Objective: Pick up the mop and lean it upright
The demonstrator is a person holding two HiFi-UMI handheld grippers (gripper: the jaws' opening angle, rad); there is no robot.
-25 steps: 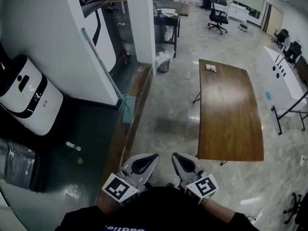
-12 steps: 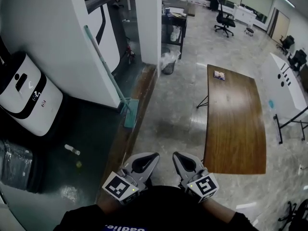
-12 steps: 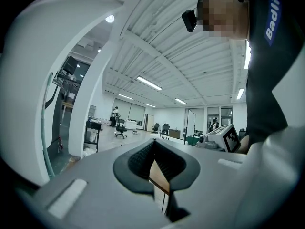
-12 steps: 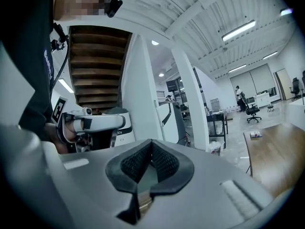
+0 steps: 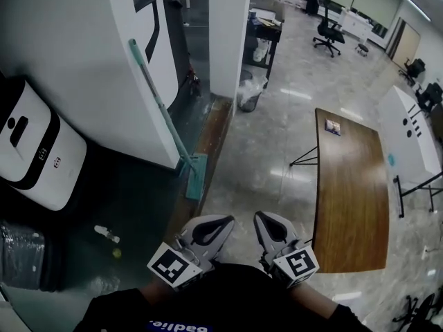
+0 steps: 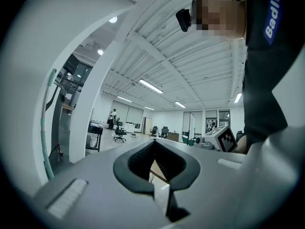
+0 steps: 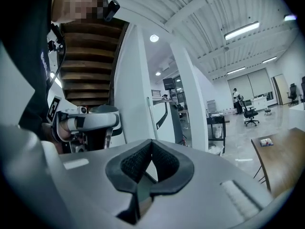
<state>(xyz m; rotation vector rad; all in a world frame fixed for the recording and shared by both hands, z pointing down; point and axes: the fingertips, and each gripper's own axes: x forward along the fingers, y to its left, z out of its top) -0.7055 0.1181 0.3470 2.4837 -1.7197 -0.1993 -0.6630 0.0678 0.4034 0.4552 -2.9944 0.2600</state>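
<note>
Mop propped against the wall, both grippers empty and pulled in close

The teal mop (image 5: 160, 106) stands tilted with its handle top resting on the white wall (image 5: 83, 68) and its flat head on the floor (image 5: 263, 158) beside a wooden strip, so wall and floor carry it and nothing needs to hold it. The left gripper (image 5: 208, 230) and right gripper (image 5: 271, 232) sit side by side against the person's body, well apart from the mop. Each has its jaws closed together with nothing between them. Judged from this, the leaning looks done, and the grippers are tucked in because no grasp is wanted. The wooden table (image 5: 349, 185) stands off to the right, uninvolved.
</note>
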